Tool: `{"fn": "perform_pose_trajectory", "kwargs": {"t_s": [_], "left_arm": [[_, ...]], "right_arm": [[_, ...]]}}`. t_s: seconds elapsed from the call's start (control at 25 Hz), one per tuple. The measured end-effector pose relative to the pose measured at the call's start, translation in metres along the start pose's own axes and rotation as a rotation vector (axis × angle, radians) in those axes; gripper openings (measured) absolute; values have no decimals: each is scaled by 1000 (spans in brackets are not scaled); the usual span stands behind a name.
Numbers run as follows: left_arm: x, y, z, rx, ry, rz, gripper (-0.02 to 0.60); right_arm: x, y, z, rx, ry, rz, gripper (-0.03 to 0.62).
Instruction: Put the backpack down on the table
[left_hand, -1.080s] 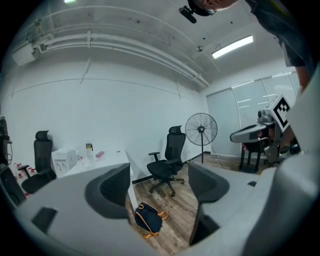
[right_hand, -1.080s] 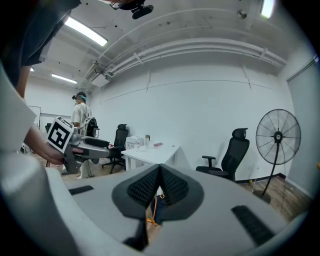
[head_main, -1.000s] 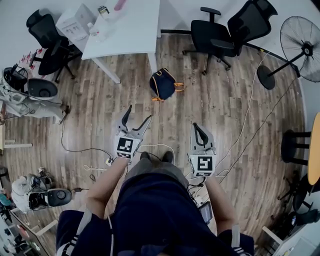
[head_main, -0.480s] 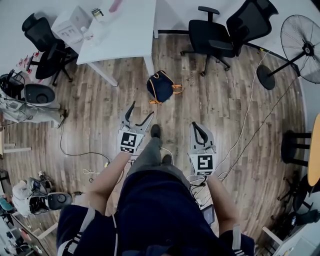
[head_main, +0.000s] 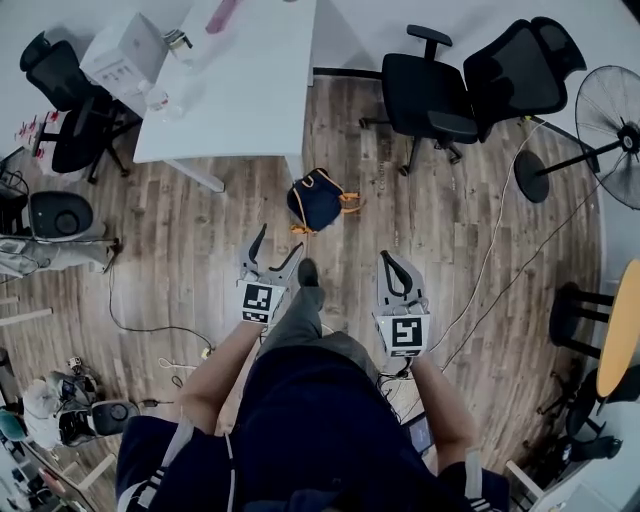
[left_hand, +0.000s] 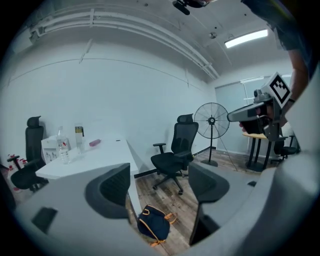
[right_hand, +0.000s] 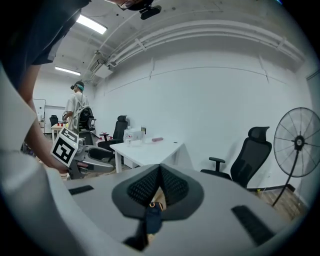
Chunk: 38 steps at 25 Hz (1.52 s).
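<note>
A dark blue backpack (head_main: 318, 200) with tan trim lies on the wooden floor beside the leg of the white table (head_main: 250, 90). My left gripper (head_main: 276, 250) is held above the floor short of it, open and empty. In the left gripper view the backpack (left_hand: 154, 225) shows low between the spread jaws of the left gripper (left_hand: 157, 187). My right gripper (head_main: 395, 265) is off to the right of the backpack, shut with nothing in it. In the right gripper view the pads of the right gripper (right_hand: 160, 186) meet, and only a sliver of the backpack (right_hand: 152, 220) shows below them.
A box (head_main: 125, 55) and bottles stand at the table's far left end. Two black office chairs (head_main: 430, 95) (head_main: 525, 65) and a standing fan (head_main: 610, 100) are at the right, and another chair (head_main: 65, 110) at the left. Cables (head_main: 150, 325) trail over the floor.
The person has stepped forward. Both grippers have moved toward the backpack and the table, which now lie closer. The jaws look unchanged.
</note>
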<state>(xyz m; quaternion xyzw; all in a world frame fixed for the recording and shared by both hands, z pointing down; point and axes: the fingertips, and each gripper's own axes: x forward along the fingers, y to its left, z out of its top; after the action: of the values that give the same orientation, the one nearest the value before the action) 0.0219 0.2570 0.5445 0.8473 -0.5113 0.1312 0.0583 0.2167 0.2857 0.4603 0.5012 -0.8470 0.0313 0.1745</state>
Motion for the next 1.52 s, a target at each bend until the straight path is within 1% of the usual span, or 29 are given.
{"fn": "perform_pose_trajectory", "kwargs": {"t_s": [0.16, 0.24, 0.4, 0.6, 0.72, 0.84, 1.0, 1.12, 1.36, 1.52], "left_arm": [[45, 21, -10, 2, 12, -2, 356], [67, 27, -22, 2, 25, -1, 356], [106, 37, -59, -11, 71, 15, 356], [147, 47, -107, -41, 97, 62, 356], [173, 50, -143, -56, 113, 85, 356], [198, 51, -183, -74, 129, 97, 356], [226, 55, -235, -87, 145, 98, 356], [240, 59, -279, -107, 177, 112, 356], [276, 67, -366, -141, 249, 121, 356], [293, 73, -419, -166, 283, 132, 345]], "right_arm": [[48, -22, -1, 0, 25, 1, 2], [68, -30, -7, -5, 39, 14, 2], [105, -40, -21, -27, 42, 61, 2], [151, -48, -39, -36, 14, 143, 2], [179, -48, -59, -47, 4, 209, 2], [204, -47, -93, -64, 16, 262, 2], [236, -42, -133, -61, 13, 296, 2], [254, -35, -156, -73, 2, 326, 2], [289, -35, -195, -60, -13, 355, 2], [307, -28, -218, -94, -14, 385, 2]]}}
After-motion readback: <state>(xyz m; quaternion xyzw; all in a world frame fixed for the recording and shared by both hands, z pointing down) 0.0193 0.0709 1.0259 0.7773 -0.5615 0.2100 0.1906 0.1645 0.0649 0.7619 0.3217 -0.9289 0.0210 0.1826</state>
